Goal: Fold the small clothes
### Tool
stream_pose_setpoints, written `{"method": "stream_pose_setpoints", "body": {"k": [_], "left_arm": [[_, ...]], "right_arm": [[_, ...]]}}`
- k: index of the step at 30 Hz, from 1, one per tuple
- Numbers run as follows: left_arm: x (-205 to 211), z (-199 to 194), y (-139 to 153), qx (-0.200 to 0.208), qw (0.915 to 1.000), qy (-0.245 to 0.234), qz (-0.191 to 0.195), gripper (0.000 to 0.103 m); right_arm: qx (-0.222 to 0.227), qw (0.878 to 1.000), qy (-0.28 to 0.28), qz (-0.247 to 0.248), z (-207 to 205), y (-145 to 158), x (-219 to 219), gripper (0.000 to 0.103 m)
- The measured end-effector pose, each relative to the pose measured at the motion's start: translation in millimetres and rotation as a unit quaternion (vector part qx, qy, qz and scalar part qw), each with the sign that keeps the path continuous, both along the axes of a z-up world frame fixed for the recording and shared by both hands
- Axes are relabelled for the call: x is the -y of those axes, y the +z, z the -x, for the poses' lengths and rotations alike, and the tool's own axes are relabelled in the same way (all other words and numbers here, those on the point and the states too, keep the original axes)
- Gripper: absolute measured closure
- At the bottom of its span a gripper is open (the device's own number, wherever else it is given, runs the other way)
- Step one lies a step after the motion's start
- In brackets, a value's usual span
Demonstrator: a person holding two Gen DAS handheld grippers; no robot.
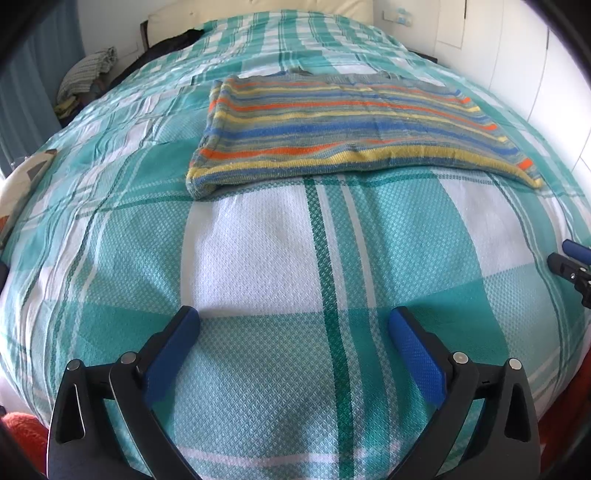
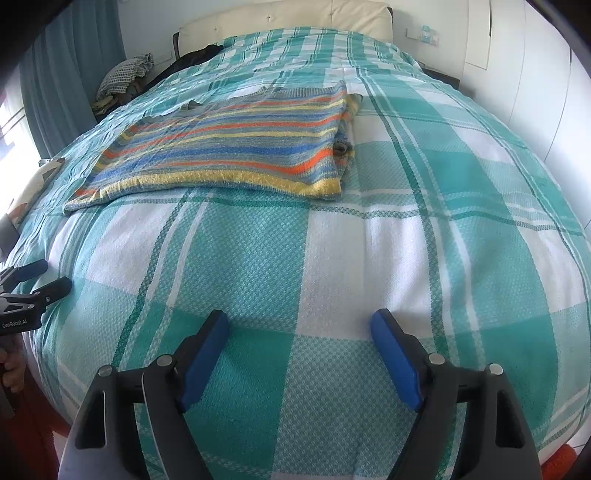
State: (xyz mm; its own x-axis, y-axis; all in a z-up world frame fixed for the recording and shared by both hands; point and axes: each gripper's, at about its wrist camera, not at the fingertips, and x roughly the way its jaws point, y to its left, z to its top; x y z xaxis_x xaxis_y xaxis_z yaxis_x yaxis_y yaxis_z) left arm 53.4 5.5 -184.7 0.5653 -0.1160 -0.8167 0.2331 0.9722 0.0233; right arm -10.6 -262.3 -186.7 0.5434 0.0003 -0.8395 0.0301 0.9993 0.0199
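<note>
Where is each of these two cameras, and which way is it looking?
Left wrist: sits on the left gripper, looking forward and down over the bed at the striped sweater; its open blue fingers show, and the right gripper at the right edge.
Right wrist: sits on the right gripper, same direction; its open fingers show, plus the left gripper and a hand at the left edge.
Shared: bed, sweater, headboard.

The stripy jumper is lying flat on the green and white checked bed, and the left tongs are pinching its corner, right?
Not quite. The stripy jumper does lie flat on the green and white checked bed, but the left tongs are pinching nothing. The left wrist view shows them open over bare blanket, apart from the jumper.
</note>
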Motion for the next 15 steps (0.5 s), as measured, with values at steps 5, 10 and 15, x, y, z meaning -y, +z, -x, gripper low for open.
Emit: {"method": "stream_pose_setpoints", "body": {"k": [5, 10, 15], "left_arm": [[0.3, -0.1, 0.0, 0.000, 1.0000, 0.001, 0.000, 0.001], [0.5, -0.2, 0.0, -0.001, 1.0000, 0.001, 0.000, 0.001], [0.6, -0.3, -0.2, -0.001, 1.0000, 0.001, -0.001, 0.001]], "right_arm": [[0.000, 1.000, 0.000, 0.002, 0.1, -0.4, -0.1, 0.023], [-0.002, 1.000, -0.001, 0.004, -0.2, -0.4, -0.8, 0.023], [-0.003, 1.000, 0.000, 0.005, -0.4, -0.5, -1.0, 0.023]]}}
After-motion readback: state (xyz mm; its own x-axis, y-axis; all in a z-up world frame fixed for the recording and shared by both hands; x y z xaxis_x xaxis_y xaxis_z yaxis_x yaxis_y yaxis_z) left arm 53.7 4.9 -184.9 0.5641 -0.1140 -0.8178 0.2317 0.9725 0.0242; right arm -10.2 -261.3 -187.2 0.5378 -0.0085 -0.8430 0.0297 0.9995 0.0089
